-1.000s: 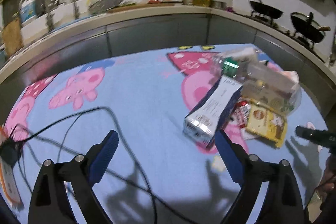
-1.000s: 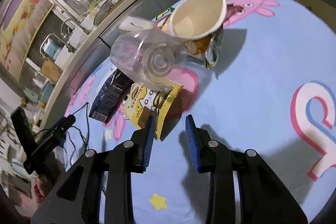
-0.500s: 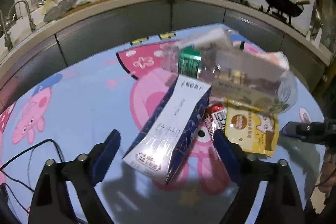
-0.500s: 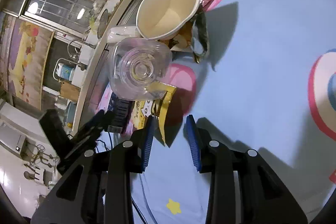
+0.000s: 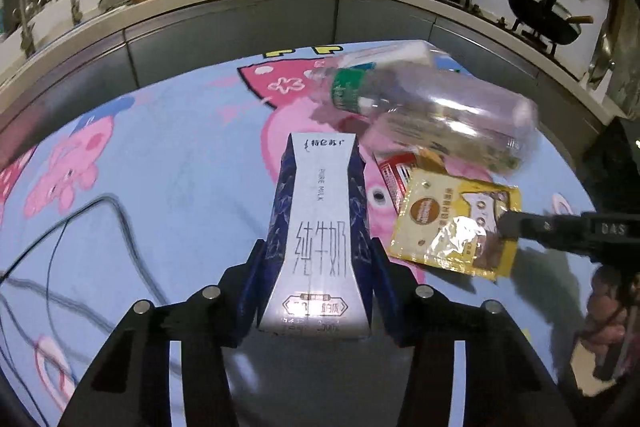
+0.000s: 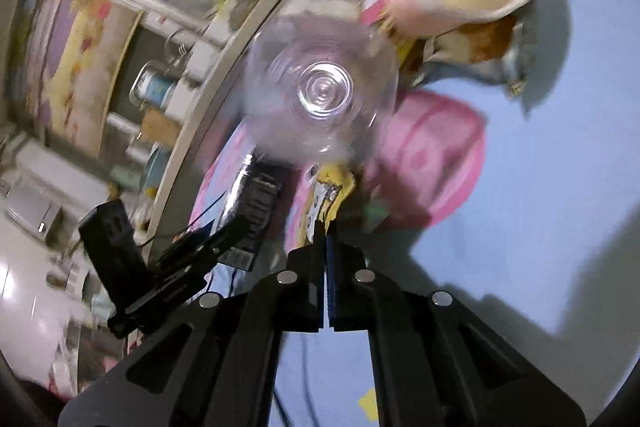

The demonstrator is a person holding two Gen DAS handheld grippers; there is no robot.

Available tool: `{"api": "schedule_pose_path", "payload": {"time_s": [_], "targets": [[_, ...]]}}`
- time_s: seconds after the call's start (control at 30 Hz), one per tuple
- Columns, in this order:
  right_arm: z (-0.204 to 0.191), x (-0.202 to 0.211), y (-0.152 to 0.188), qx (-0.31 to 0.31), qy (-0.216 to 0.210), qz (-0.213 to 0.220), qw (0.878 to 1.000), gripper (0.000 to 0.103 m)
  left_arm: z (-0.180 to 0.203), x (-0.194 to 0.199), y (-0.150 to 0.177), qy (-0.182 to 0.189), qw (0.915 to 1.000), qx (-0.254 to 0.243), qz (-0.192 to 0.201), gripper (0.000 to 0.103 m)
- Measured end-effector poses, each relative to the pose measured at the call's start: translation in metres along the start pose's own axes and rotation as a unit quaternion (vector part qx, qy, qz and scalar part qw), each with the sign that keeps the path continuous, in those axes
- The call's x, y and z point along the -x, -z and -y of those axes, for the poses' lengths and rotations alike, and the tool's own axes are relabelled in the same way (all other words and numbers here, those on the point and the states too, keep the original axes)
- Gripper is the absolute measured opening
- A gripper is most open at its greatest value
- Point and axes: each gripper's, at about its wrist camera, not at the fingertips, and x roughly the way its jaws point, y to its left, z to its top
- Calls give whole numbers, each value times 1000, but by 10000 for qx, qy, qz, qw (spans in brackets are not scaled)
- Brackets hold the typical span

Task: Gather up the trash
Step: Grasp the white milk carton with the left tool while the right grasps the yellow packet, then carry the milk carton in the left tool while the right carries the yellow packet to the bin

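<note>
The milk carton [image 5: 320,239] lies on the blue cartoon cloth [image 5: 168,155] with its long axis running straight away from the left gripper [image 5: 316,291], its near end between the fingers, which are closing against its two long sides. To its right, the right gripper [image 6: 325,247] is pinched fully together on the near corner of the yellow snack wrapper [image 5: 452,223], which lies flat under the clear plastic bottle [image 5: 436,111]. Each hand is already at its own piece.

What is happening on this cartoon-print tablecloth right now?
A person is collecting trash with two handheld grippers. The left gripper has its jaws closing around the blue-and-white milk carton. The right gripper is shut on a corner of the yellow foil snack wrapper. A clear plastic bottle lies beside them.
</note>
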Motion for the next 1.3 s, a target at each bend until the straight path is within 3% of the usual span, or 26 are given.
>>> {"api": "schedule_pose_path", "payload": {"time_s": [0.13, 0.27, 0.33, 0.43, 0.5, 0.57, 0.63, 0.7, 0.73, 0.77, 0.83, 1.0, 1.13, 1.2, 1.3], "targets": [[-19, 4, 21, 519, -274, -389, 9975, 1, -3, 24, 24, 262, 9995, 172, -43, 51], [-23, 6, 40, 826, -69, -673, 9943, 3, 6, 24, 37, 142, 9993, 145, -315, 53], [-22, 7, 46, 875, 95, -678, 9938, 5, 10, 18, 37, -21, 9992, 99, -389, 71], [-22, 4, 42, 810, 156, -665, 9944, 9, 14, 14, 32, -120, 9991, 82, -408, 74], [-27, 2, 39, 903, 197, -673, 9934, 17, 16, 12, 27, -191, 9988, 102, -434, 79], [-28, 3, 41, 942, 165, -642, 9933, 34, 14, 11, 24, -223, 9987, 138, -441, 79], [-32, 0, 38, 946, 113, -608, 9936, 36, 11, 9, 25, -266, 9985, 134, -456, 57], [-33, -4, 35, 907, 86, -616, 9939, 36, 8, 8, 26, -116, 9984, 183, -529, 51], [-31, -6, 34, 877, 71, -651, 9940, 28, 8, 9, 27, -162, 9982, 156, -551, 51], [-31, -11, 34, 855, 5, -779, 9933, 4, 10, 11, 29, -176, 9981, 117, -571, 51], [-30, -10, 38, 939, -84, -943, 9911, 1, 9, 18, 33, -108, 9980, 93, -620, 51], [-50, 15, 56, 1622, -780, -1053, 9780, 1, 8, 69, 34, 857, 9959, 221, -165, 51], [-47, 49, 53, 1662, -1231, -787, 9752, 1, 30, 93, 13, 1364, 9904, 53, 239, 51], [-39, 71, 49, 1629, -1259, -514, 9772, 1, 48, 92, -5, 1644, 9858, -81, 338, 51], [-13, 112, 41, 1450, -961, 52, 9847, 1, 86, 77, -36, 1920, 9798, -433, 352, 51]]}}
